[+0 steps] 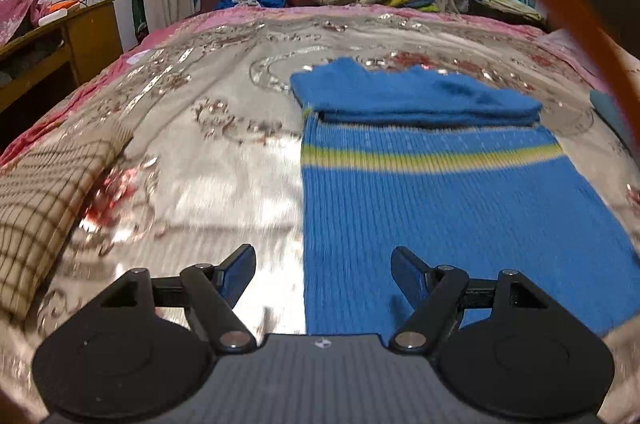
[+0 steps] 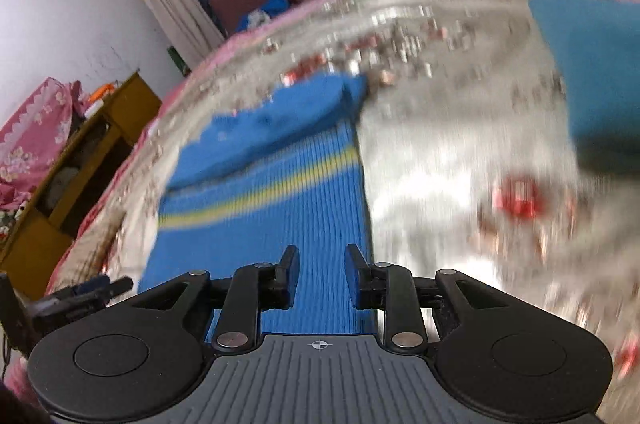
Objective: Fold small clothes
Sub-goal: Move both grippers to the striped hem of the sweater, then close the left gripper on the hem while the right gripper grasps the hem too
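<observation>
A blue ribbed knit sweater (image 1: pixel 460 207) with a yellow-green stripe lies flat on the shiny floral bedspread (image 1: pixel 208 151), its far part folded back over itself into a thick blue band just beyond the stripe. The left gripper (image 1: pixel 323 270) hovers at the sweater's near left edge, jaws wide apart and holding nothing. The right gripper (image 2: pixel 322 274) sits over the sweater's near right edge, jaws parted with only cloth showing between them. A checked cloth (image 1: pixel 44 199) lies left of the sweater; a darker blue folded cloth (image 2: pixel 592 71) lies to its right.
</observation>
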Tool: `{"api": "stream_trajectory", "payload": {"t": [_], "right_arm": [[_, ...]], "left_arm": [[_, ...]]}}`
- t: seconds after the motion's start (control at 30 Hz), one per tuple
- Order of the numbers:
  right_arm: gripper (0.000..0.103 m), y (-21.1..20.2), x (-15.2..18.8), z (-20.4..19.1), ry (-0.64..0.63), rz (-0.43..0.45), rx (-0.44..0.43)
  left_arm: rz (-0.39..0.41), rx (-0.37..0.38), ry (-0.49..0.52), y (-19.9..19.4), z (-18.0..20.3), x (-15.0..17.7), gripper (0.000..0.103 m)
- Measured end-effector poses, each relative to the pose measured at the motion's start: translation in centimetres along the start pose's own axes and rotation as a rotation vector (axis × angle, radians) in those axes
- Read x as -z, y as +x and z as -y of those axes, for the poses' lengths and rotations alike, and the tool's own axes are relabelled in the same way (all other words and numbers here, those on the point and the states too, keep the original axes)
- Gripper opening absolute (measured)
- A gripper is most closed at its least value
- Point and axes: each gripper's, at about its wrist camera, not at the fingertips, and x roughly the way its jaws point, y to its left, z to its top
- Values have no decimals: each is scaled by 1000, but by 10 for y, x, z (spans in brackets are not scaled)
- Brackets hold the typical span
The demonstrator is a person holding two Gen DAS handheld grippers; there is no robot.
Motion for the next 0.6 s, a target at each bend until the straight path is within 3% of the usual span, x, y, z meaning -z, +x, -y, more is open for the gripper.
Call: {"api": "stream_trajectory", "payload": {"t": [0.27, 0.4, 0.6], "right_arm": [[28, 4, 39, 15, 29, -66, 28], [30, 3, 45, 22, 50, -60, 14], [30, 0, 51, 25, 67, -46, -2]], "left_arm": [[-54, 29, -8, -9, -5, 26, 78], [-78, 73, -36, -11, -3, 32, 64], [-135, 127, -67, -1, -11, 37, 52]]}}
